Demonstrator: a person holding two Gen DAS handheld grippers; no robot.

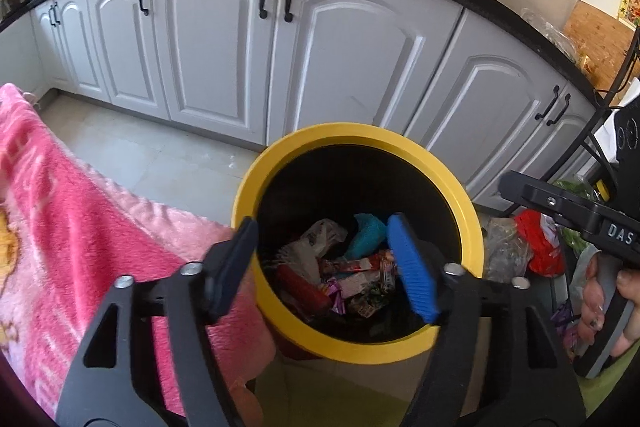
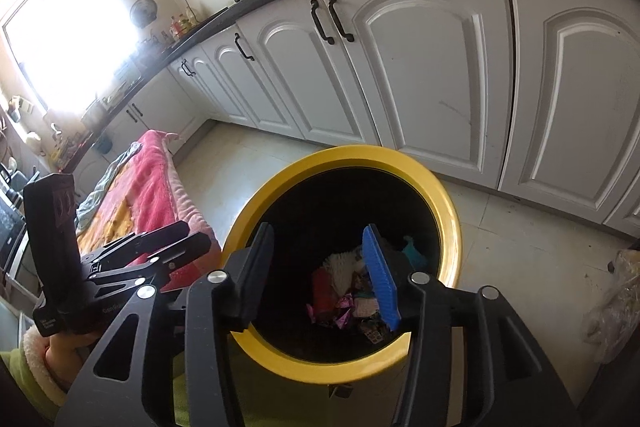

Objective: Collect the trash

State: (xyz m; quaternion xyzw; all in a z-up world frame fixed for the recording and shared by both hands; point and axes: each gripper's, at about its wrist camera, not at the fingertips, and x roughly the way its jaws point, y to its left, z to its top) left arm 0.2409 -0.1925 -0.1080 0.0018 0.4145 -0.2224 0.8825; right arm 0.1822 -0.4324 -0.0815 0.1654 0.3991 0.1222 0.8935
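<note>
The trash, a heap of crumpled snack wrappers, a red packet and a teal scrap, lies at the bottom of the yellow-rimmed bin, deep inside its dark wall. Above the bin's mouth the left gripper hangs with its jaws apart and nothing between them. The right gripper is poised over the same opening, likewise parted and empty. Just left of the bin a pink blanket drapes close to the rim; to its right, loose plastic bags sit on the floor. Behind it runs a row of white cabinets. As I judge it, the risk is a gripper knocking the rim and tipping the bin, or a finger snagging the blanket on withdrawal.
</note>
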